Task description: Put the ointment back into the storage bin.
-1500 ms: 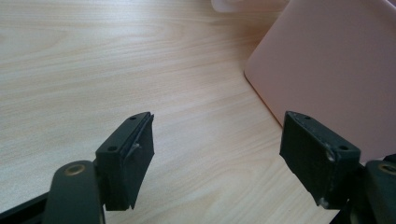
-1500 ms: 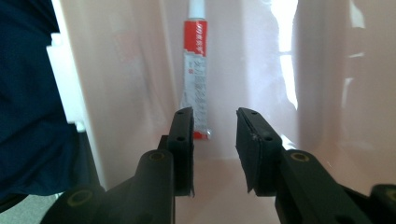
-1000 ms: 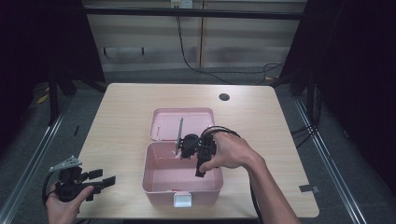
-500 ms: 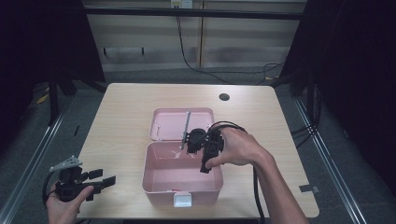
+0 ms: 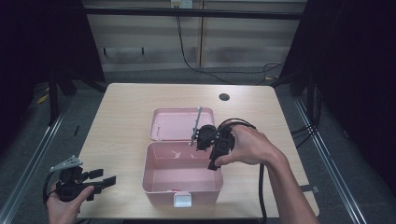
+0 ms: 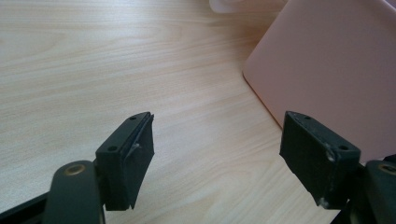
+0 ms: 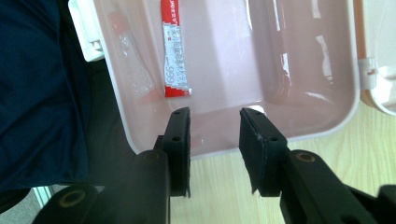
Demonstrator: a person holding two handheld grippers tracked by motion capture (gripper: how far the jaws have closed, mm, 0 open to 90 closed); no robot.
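Two tongs: one in each of the person's hands, well apart from each other over the pale wooden table [image 5: 130,102].
Right tongs [image 7: 214,121]: held above the right-hand edge of the pink box [image 5: 182,179], jaws pointing down over its rim. In the right gripper view the two black jaws stand a little apart with nothing between them; the gap has just been widening slightly. A black cable loops off behind the hand.
Left tongs [image 5: 108,180]: low at the near left corner of the table, jaws pointing level toward the box. In the left gripper view the jaws stand wide apart and empty, bare table between them.
Pink box: open, sitting between the two tongs, directly under the right tongs and just ahead of the right-hand jaw of the left tongs. Its white latch faces the person.
Lid [image 5: 180,123]: laid back flat on the table beyond the right tongs, hinged to the far wall of the box.
Red-and-white packet [image 7: 175,49]: lying flat on the box floor, just past the tips of the right tongs, touching neither jaw.
Clear wrapper [image 7: 133,70]: beside the packet against the box wall; I cannot tell what it holds.
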